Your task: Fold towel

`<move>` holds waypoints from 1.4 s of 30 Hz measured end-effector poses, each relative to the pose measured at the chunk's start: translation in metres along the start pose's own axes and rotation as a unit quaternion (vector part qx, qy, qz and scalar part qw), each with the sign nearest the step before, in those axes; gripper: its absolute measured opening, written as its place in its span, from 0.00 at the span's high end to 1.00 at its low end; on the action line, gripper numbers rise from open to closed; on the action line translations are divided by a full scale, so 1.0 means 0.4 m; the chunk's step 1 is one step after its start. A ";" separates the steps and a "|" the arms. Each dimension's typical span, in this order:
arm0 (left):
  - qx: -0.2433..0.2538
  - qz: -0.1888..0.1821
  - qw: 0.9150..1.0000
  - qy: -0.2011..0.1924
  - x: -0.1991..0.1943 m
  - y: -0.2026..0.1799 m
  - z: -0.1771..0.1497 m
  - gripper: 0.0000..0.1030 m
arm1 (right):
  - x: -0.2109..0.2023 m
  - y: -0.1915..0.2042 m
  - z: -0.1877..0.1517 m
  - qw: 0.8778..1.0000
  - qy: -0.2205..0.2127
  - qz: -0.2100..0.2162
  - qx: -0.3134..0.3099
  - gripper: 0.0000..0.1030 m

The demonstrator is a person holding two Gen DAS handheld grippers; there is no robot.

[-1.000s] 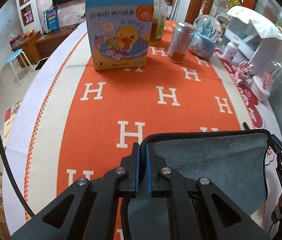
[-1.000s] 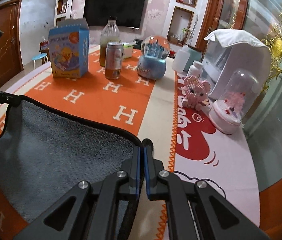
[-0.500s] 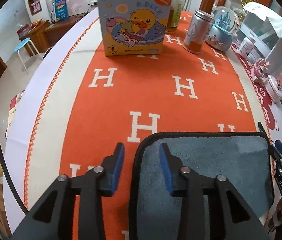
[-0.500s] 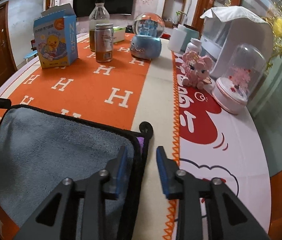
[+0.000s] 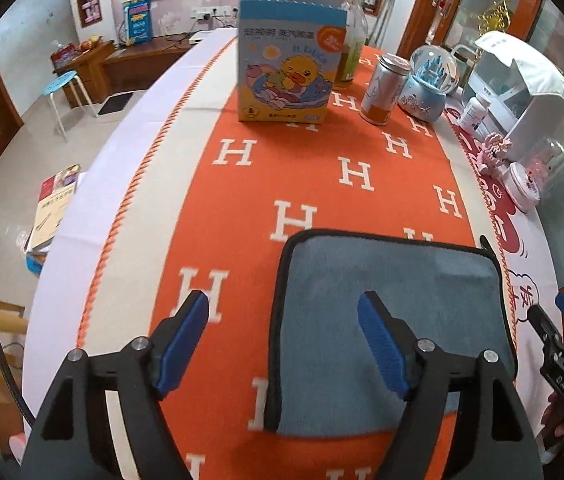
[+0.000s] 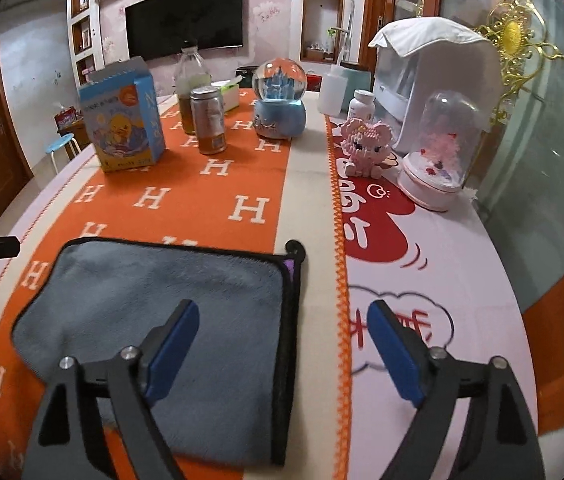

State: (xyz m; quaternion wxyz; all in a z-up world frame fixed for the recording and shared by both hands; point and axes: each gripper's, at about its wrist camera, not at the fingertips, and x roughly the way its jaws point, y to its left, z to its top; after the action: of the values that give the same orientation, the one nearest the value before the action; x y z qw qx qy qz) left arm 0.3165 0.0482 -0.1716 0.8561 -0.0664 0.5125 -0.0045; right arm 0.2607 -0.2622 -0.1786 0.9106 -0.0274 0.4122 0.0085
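Note:
A grey towel (image 5: 393, 300) with black trim lies folded flat on the orange cloth; it also shows in the right wrist view (image 6: 170, 304). My left gripper (image 5: 283, 320) is wide open and empty, raised over the towel's left edge. My right gripper (image 6: 282, 328) is wide open and empty, raised over the towel's right edge. The right gripper's tips (image 5: 561, 320) show at the far right of the left wrist view. A black hanging loop (image 6: 294, 249) sticks out at the towel's far right corner.
At the back stand a blue duck box (image 5: 287, 68), a can (image 5: 385, 88), a bottle (image 6: 190, 84) and a snow globe (image 6: 280, 98). On the right are a pink toy (image 6: 363, 146), a glass dome (image 6: 439, 152) and a white appliance (image 6: 429, 76).
Both grippers were shut on the towel's far corners a second ago. They laid the edge down, opened wide, and pulled back and up. The towel now lies flat.

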 end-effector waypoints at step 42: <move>0.119 -0.044 0.992 -0.024 -0.596 -0.036 -0.535 0.07 | -0.681 0.204 -0.354 0.996 0.071 0.025 0.050 0.00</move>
State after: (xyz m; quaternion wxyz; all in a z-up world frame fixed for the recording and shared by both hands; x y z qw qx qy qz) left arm 0.0162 0.0289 -0.0604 0.8691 0.0138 0.4838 -0.1016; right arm -0.0285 -0.1869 -0.0707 0.8789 0.0276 0.4762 0.0085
